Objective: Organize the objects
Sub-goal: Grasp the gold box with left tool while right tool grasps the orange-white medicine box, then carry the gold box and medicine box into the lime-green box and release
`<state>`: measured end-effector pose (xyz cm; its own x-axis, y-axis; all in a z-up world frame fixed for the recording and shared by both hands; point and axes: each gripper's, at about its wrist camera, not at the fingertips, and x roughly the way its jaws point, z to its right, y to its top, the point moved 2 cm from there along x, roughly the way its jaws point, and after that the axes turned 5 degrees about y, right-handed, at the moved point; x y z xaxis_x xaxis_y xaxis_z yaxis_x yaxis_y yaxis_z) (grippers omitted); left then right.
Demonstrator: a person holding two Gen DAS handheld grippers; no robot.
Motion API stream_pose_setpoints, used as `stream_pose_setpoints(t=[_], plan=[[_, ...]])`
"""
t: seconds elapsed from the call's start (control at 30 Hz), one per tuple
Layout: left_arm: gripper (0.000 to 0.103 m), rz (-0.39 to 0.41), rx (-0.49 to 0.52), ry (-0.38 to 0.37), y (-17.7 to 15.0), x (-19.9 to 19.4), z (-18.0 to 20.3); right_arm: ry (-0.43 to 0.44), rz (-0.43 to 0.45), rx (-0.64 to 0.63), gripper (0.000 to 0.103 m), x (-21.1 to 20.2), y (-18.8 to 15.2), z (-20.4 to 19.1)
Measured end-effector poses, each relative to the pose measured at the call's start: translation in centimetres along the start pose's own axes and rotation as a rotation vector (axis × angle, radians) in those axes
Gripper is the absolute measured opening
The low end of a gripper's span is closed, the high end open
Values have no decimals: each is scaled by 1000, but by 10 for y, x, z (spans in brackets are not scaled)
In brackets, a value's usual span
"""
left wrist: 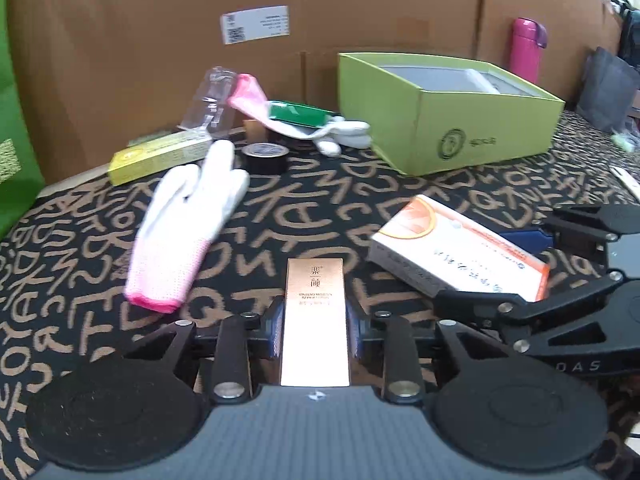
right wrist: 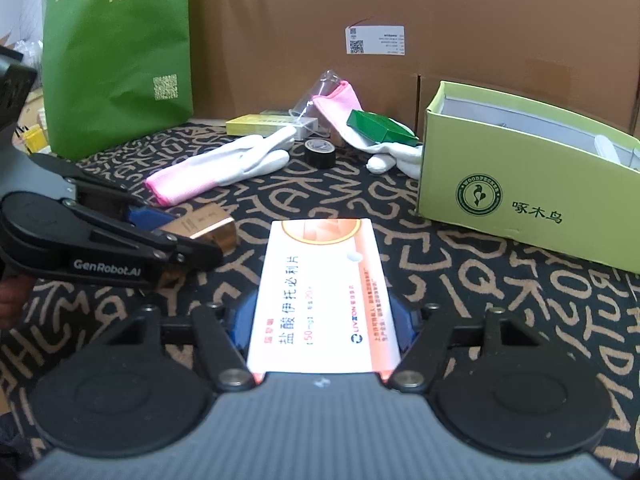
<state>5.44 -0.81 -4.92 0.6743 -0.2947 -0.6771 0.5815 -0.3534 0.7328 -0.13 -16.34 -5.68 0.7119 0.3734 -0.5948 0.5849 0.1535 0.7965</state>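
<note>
In the left wrist view, the left gripper (left wrist: 315, 330) has its jaws clenched on a slim gold carton (left wrist: 315, 320), low in the centre of the frame, blue pads pressing both long sides. In the right wrist view, the right gripper (right wrist: 324, 320) grasps a white-and-orange medicine box (right wrist: 320, 300) at lower centre, jaws against its sides. Both cartons lie just above the letter-patterned desk (right wrist: 500, 300). An open lime-green box (right wrist: 520, 184) stands at the right. Toward the upper middle lie a white glove with a pink cuff (right wrist: 224, 168), a black tape roll (right wrist: 319, 153) and a yellow carton (right wrist: 264, 124). A green bag (right wrist: 116, 60) stands upper left.
</note>
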Motion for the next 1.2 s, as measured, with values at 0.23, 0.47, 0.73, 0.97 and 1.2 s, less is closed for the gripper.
stream_pose_setpoints(t=[0.23, 0.47, 0.73, 0.97, 1.2], plan=[[31, 65, -2, -126, 27, -16, 19, -37, 95, 48, 65, -48, 9, 19], [31, 204, 21, -219, 87, -34, 50, -185, 247, 60, 65, -99, 35, 64], [31, 262, -52, -243, 163, -3, 82, -379, 340, 46, 65, -108, 73, 129], [31, 236, -85, -204, 203, 58, 106, -490, 339, 54, 65, -69, 98, 193], [31, 188, -105, -196, 208, 110, 114, -489, 300, 91, 66, -35, 97, 232]])
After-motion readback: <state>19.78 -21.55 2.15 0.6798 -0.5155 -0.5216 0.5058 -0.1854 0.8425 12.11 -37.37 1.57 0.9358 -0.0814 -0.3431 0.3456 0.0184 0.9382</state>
